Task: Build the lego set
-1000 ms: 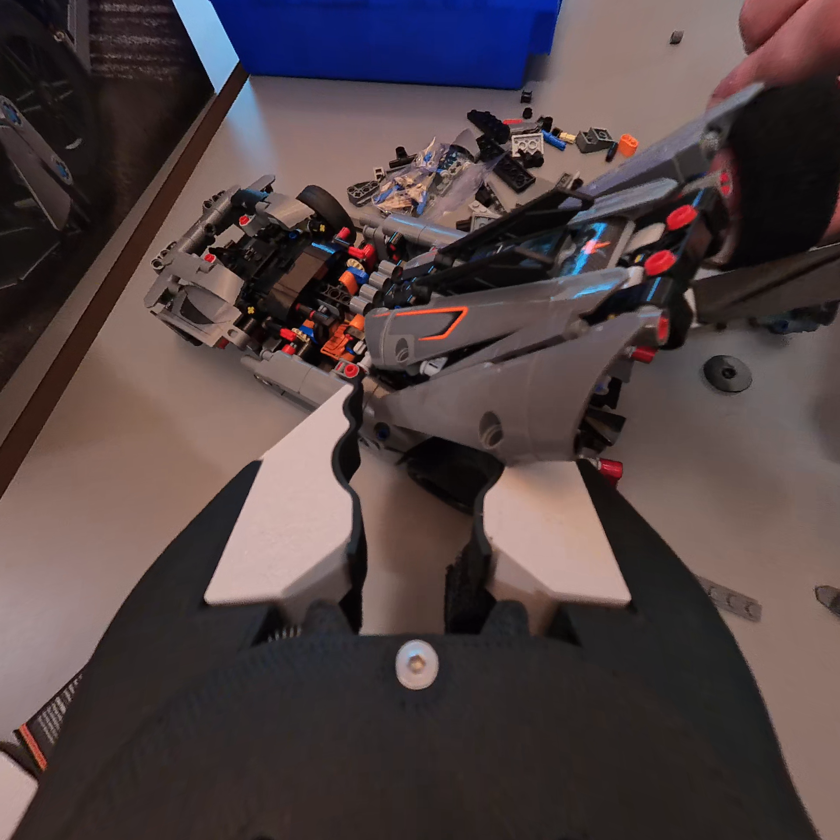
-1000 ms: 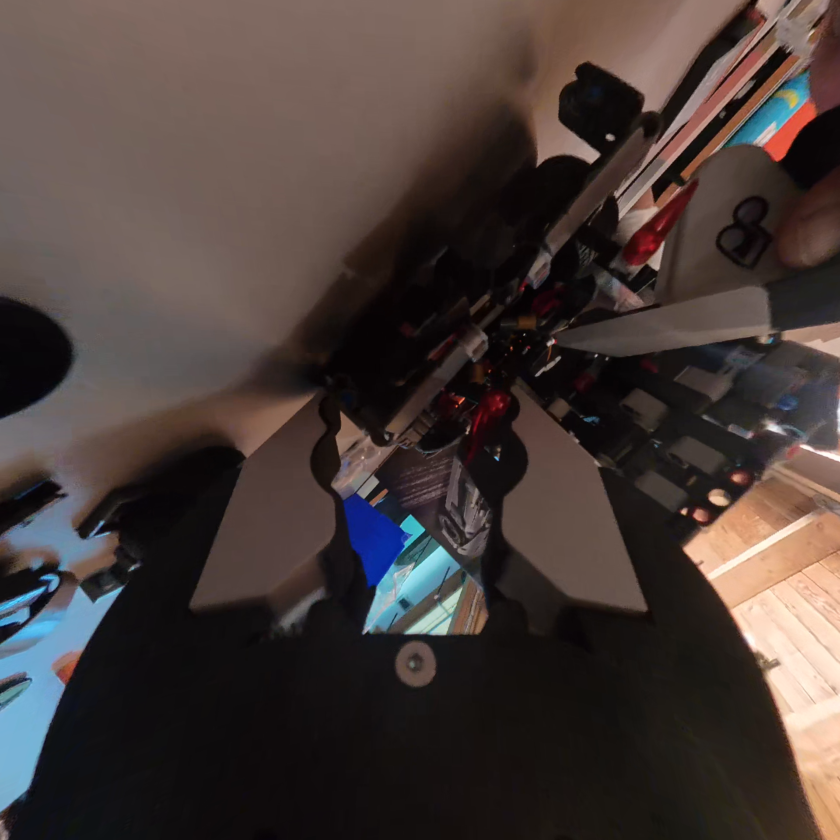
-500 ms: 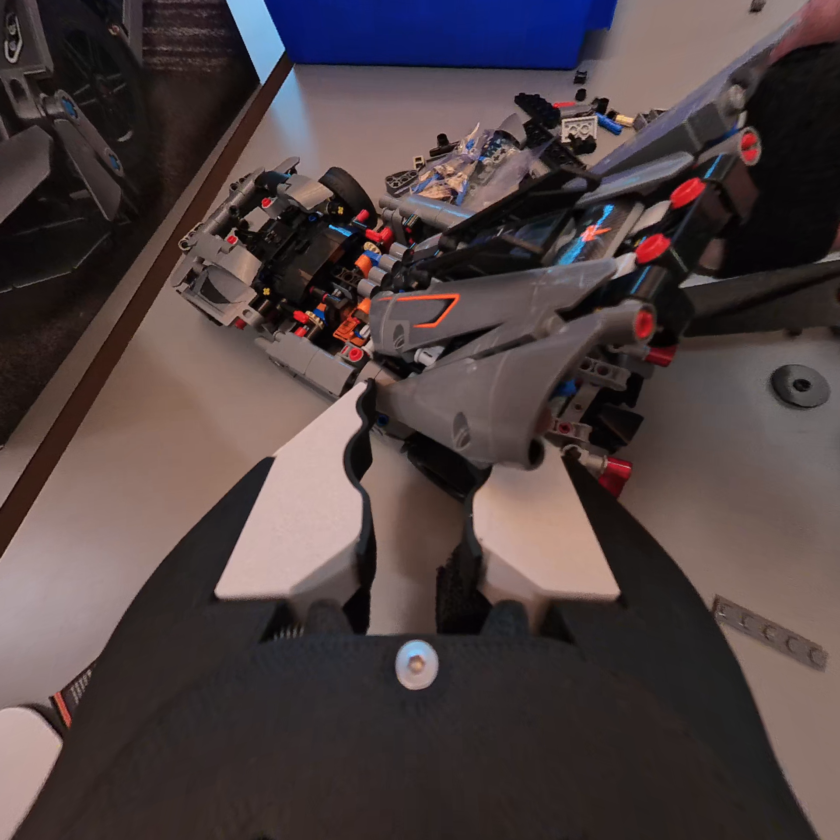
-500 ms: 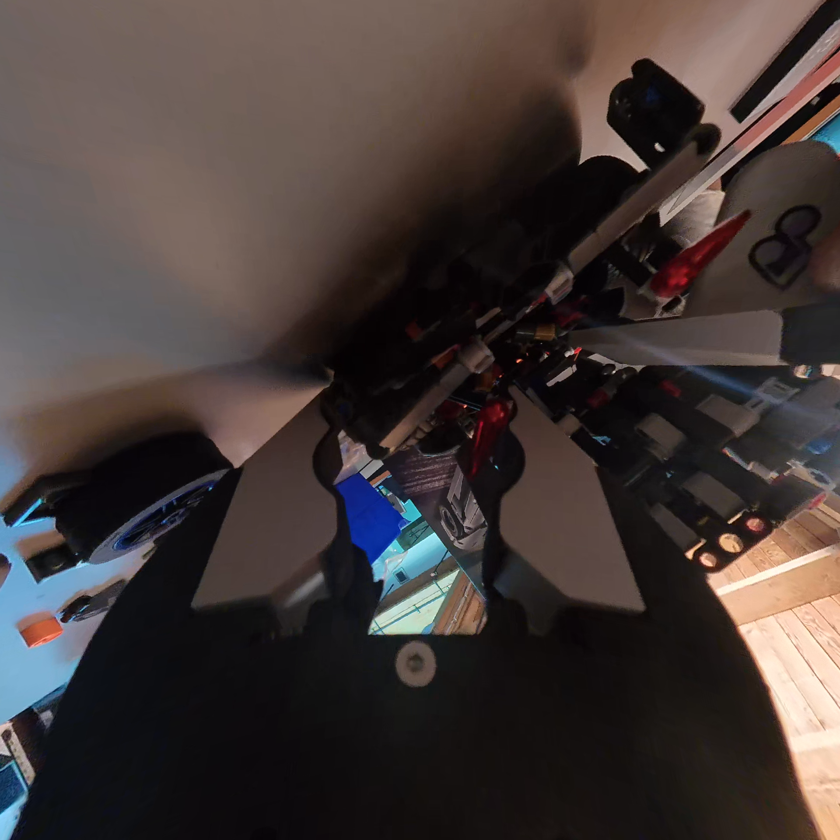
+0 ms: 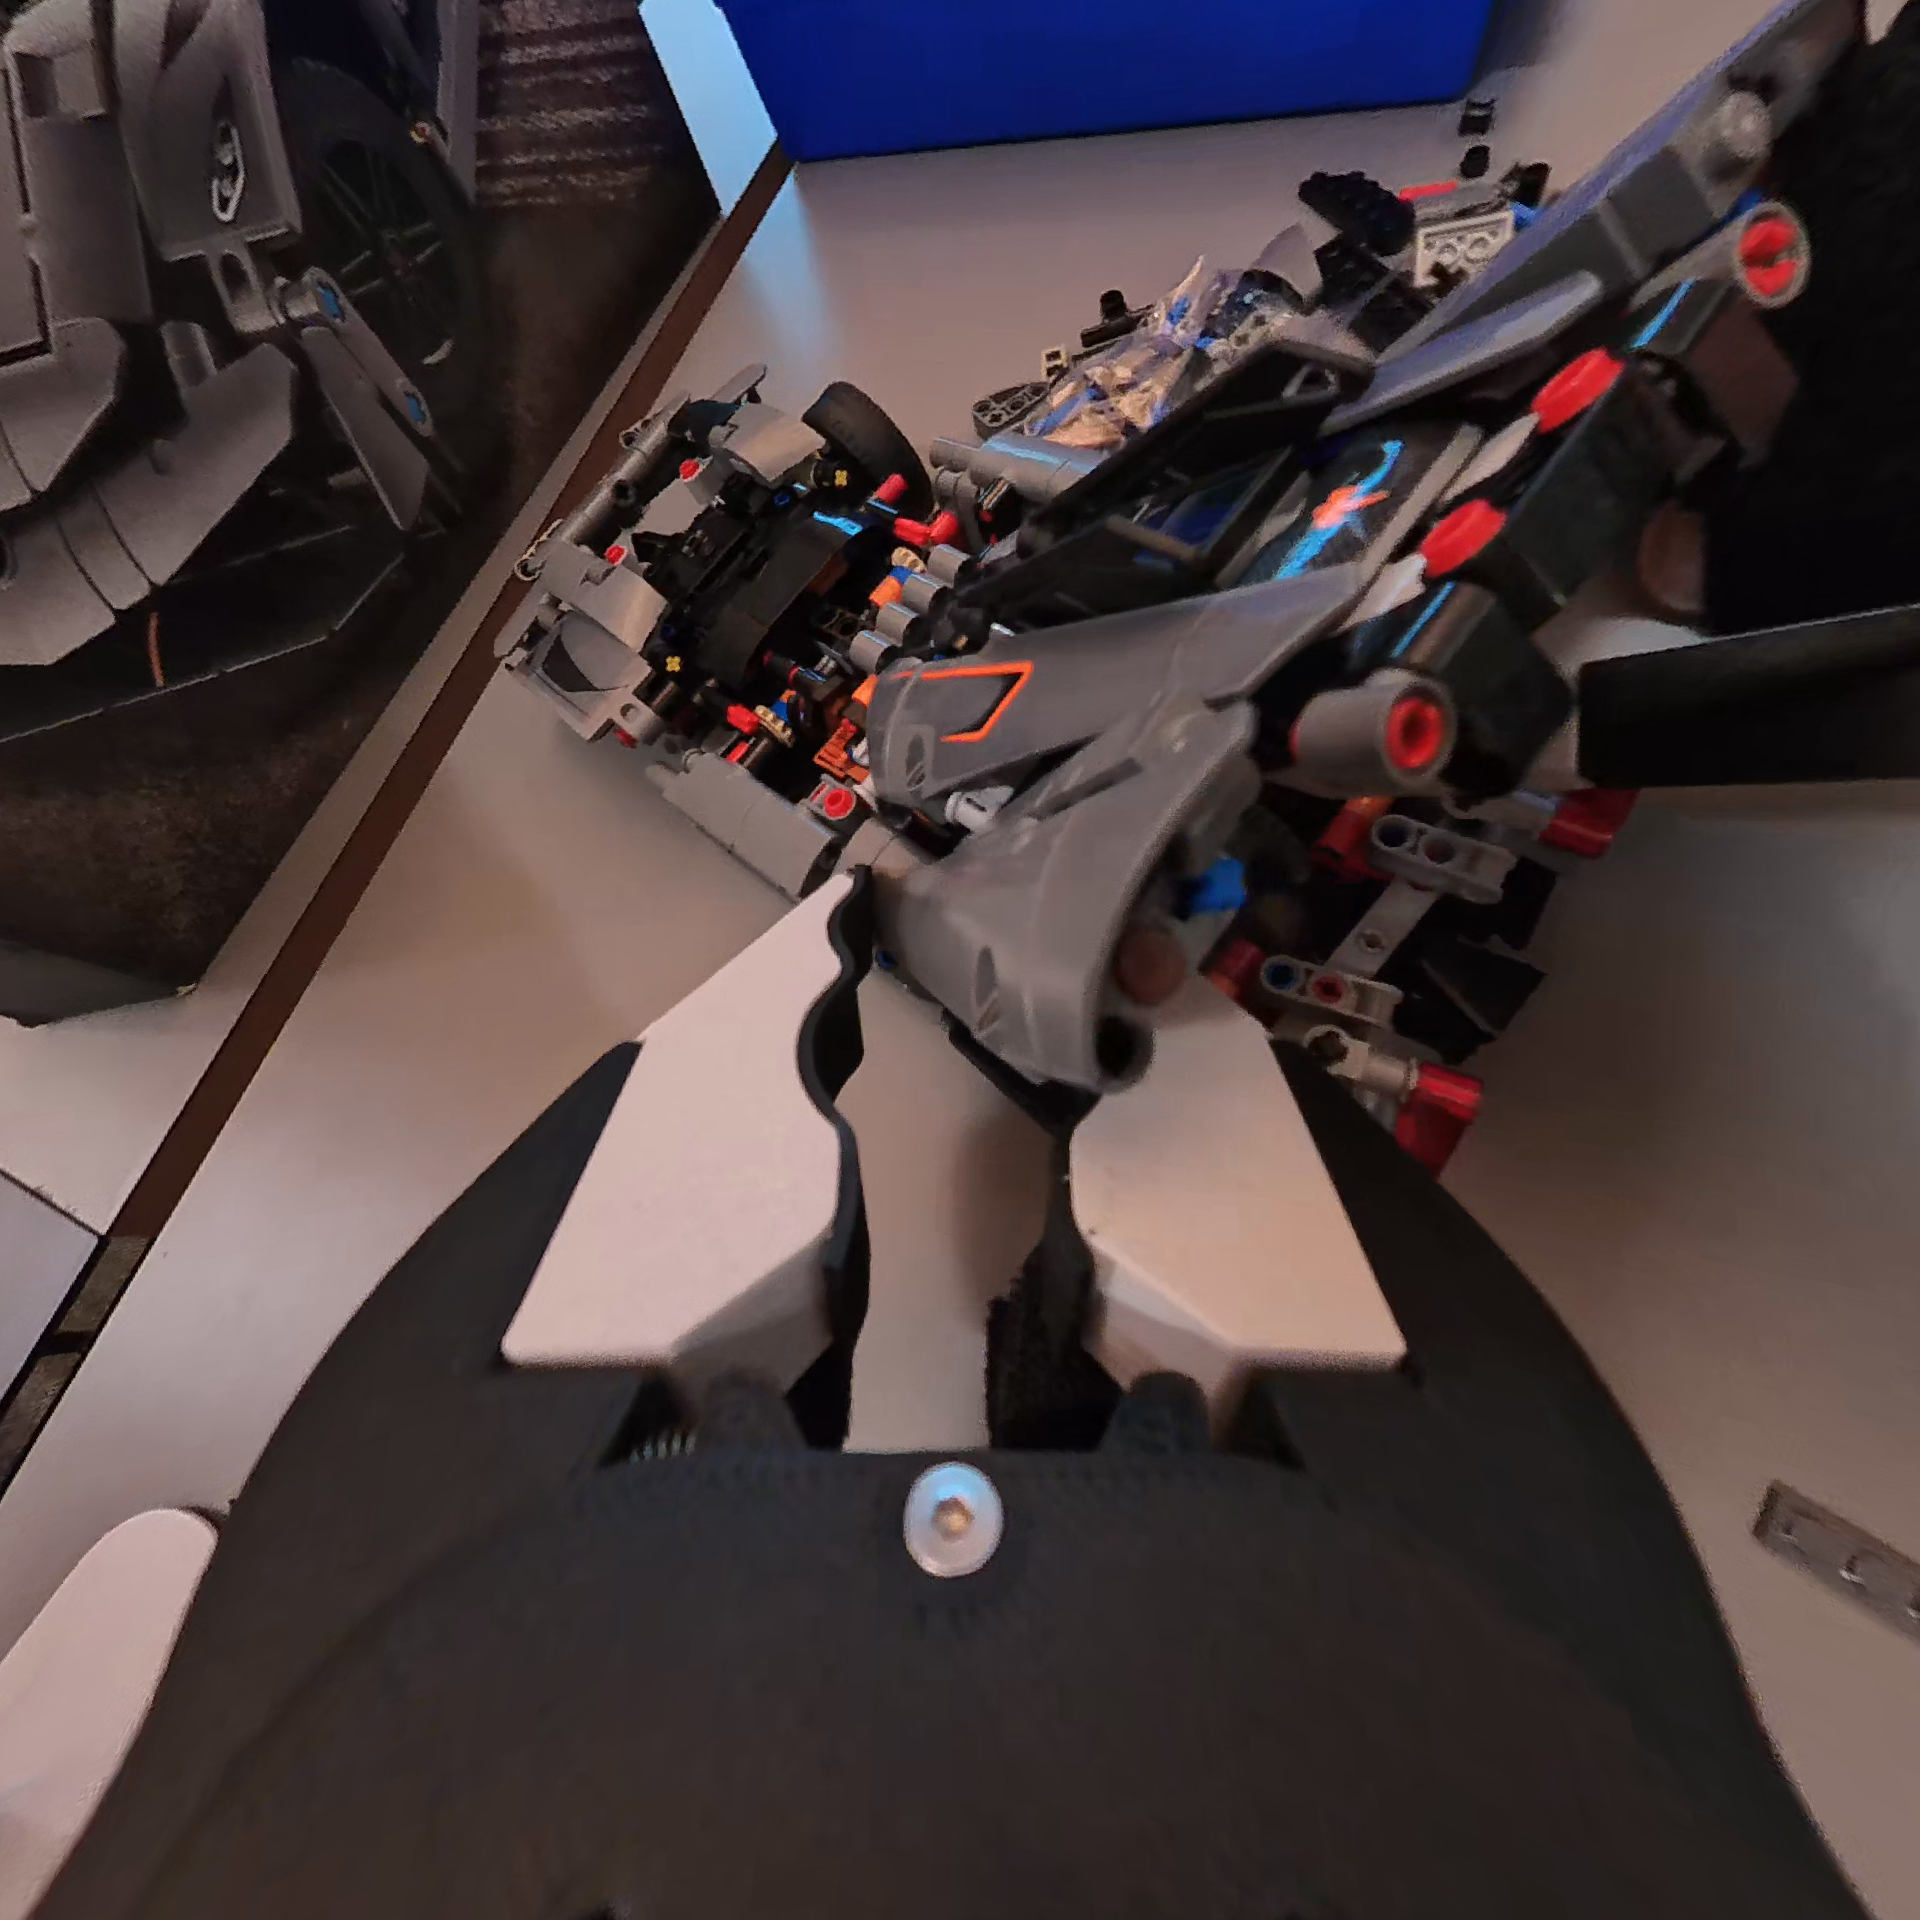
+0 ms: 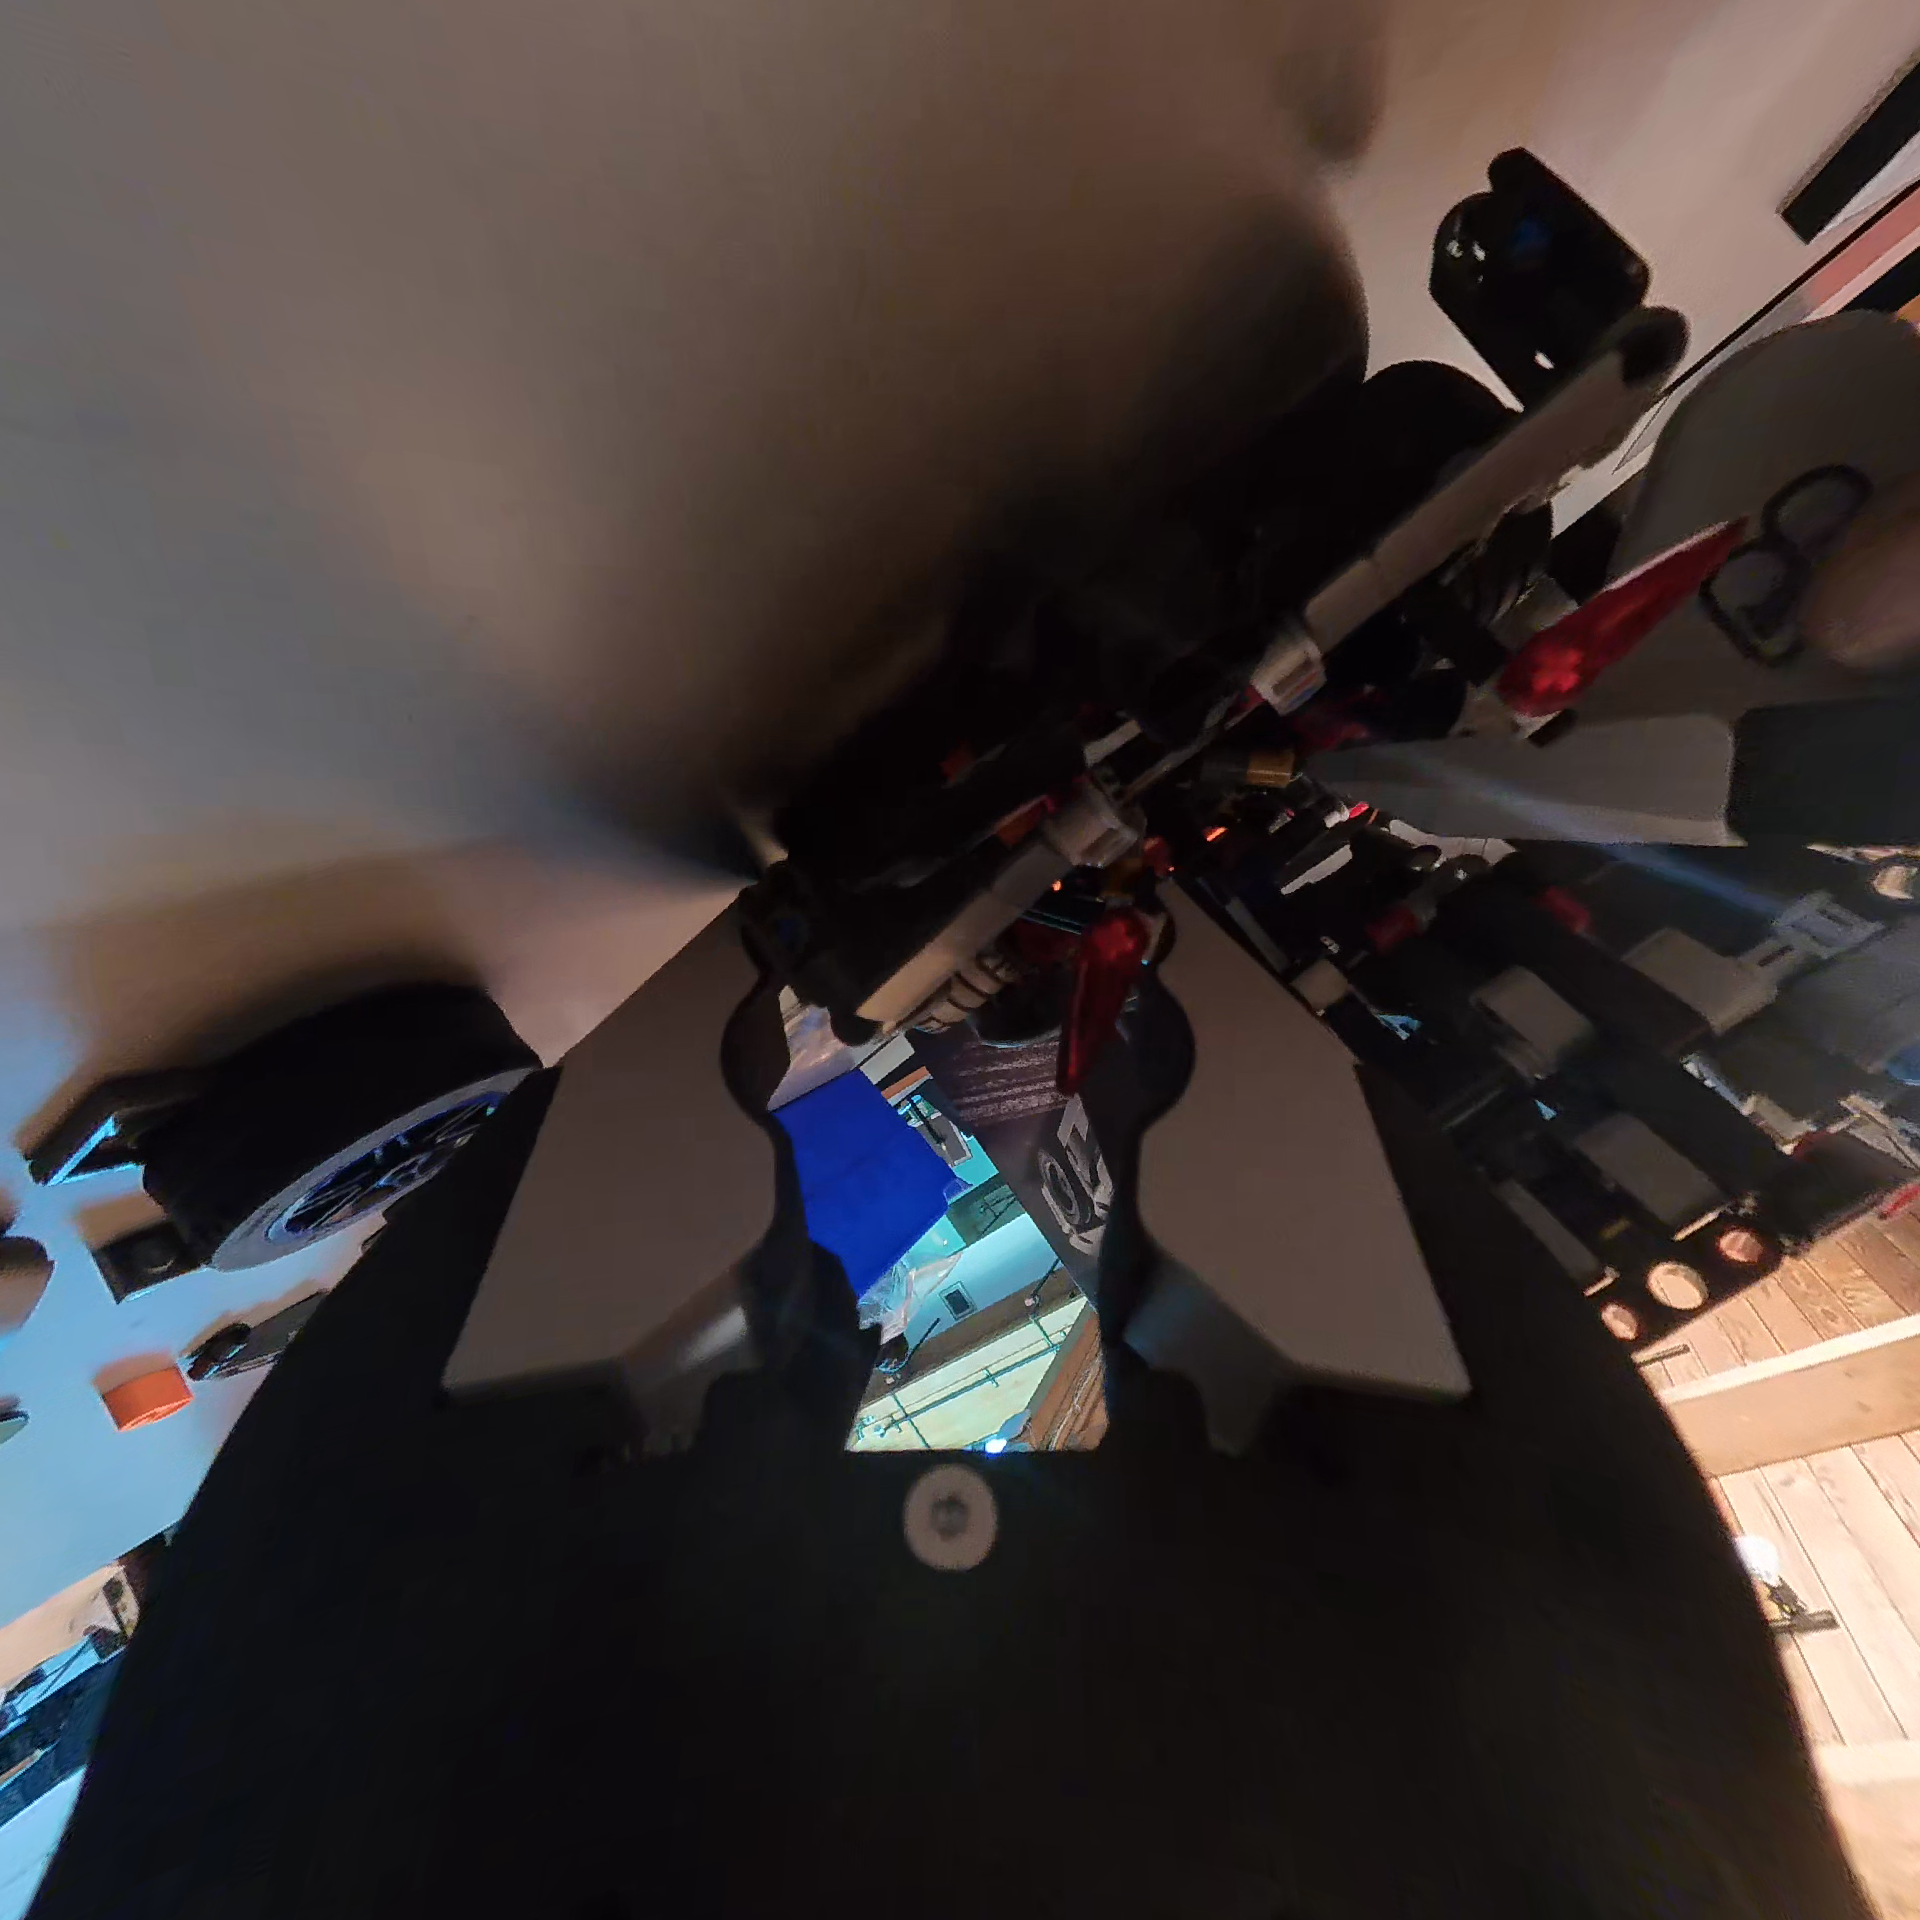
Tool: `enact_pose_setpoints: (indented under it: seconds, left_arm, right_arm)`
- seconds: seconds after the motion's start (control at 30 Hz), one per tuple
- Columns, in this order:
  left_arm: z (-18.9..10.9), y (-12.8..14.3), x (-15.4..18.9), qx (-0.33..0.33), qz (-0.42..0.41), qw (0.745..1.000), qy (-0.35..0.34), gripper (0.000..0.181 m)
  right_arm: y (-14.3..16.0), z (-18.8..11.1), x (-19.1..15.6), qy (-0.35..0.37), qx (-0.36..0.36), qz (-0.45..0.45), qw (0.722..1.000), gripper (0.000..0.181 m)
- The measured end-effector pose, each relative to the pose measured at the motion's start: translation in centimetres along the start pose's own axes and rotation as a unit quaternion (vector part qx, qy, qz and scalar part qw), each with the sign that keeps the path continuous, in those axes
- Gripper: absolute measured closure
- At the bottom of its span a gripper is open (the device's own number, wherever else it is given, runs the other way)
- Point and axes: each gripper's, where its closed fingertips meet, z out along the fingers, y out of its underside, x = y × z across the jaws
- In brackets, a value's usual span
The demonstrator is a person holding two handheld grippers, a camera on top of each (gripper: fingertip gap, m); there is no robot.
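Gripping the grey Lego car (image 5: 1091,727), both tools, left (image 5: 977,997) and right (image 6: 956,977); no legible writing.

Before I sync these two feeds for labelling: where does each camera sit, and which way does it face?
Left wrist view: on the left gripper, looking forward and down over the table at the lego car; own fingers and a fingertip show.
Right wrist view: on the right gripper, rolled nearly upside down, facing the car's rear; own fingers show.
Shared: the lego car, the blue bin.
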Motion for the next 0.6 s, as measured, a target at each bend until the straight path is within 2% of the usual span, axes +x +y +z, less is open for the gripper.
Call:
enact_pose_setpoints:
  seconds: [0.6]
  left_arm:
    - [0.64,0.35,-0.26,-0.020,0.033,0.998,-0.054,0.145]
  right_arm:
    - [0.19,0.06,-0.11,-0.010,-0.004,0.000,1.000,0.119]
